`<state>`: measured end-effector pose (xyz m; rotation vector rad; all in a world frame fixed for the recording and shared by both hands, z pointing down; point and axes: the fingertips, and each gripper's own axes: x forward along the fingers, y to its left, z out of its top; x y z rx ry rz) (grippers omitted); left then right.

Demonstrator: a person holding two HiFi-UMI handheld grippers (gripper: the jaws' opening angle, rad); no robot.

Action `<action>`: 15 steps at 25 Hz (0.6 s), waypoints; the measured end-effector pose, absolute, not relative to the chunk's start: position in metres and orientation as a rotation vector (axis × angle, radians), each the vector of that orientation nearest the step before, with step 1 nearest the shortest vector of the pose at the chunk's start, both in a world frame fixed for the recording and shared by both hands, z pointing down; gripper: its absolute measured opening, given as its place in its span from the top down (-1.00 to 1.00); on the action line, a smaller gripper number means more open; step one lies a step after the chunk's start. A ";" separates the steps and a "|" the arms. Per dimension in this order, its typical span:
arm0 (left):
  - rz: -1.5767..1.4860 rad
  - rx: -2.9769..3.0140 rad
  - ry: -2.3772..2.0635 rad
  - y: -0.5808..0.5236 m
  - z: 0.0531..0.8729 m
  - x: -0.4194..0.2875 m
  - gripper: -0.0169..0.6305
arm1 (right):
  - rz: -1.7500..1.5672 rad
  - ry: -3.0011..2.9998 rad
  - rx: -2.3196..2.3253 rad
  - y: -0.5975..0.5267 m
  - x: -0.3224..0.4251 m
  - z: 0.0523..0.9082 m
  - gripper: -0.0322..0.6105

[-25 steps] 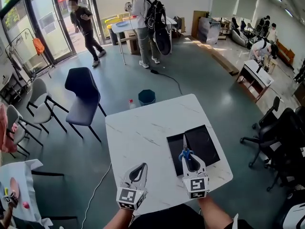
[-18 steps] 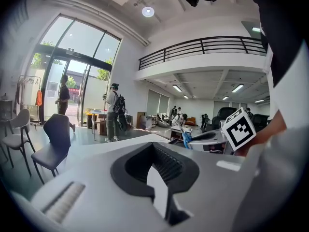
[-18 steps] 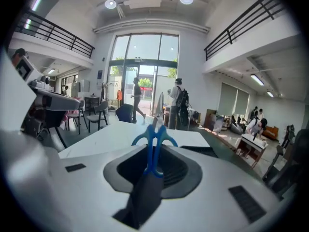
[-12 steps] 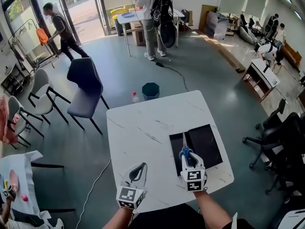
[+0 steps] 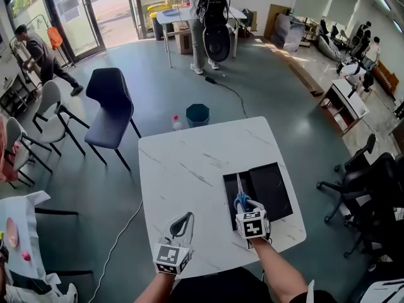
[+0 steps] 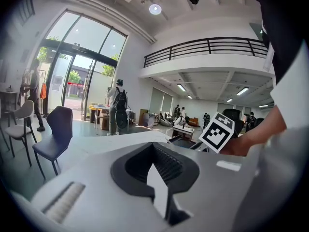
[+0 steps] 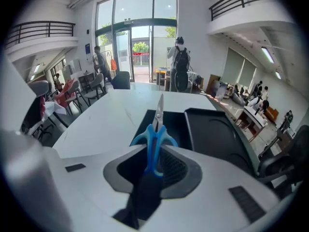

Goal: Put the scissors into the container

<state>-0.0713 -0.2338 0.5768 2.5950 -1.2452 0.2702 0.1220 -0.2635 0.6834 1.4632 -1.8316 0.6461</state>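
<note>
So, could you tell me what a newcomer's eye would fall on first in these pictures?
Most likely the blue-handled scissors clamped in the right gripper, blades pointing away over the black container on the right side of the white table. After that, the left gripper, empty at the table's near edge.

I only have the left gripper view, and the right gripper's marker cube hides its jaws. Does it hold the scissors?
Observer: Yes. The right gripper is shut on the blue handles of the scissors, blades pointing away from it.
Operator: Are they over the container?
Observer: Over its narrower left compartment. The container has a wider compartment to the right, which looks empty.
Operator: Where is my left gripper relative to it?
Observer: In the head view the left gripper is over bare table, left of the container and apart from it.
</note>
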 end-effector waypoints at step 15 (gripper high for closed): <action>0.279 2.616 -1.250 -0.233 0.580 -0.086 0.92 | 0.858 -1.638 1.244 -0.254 0.124 0.735 0.63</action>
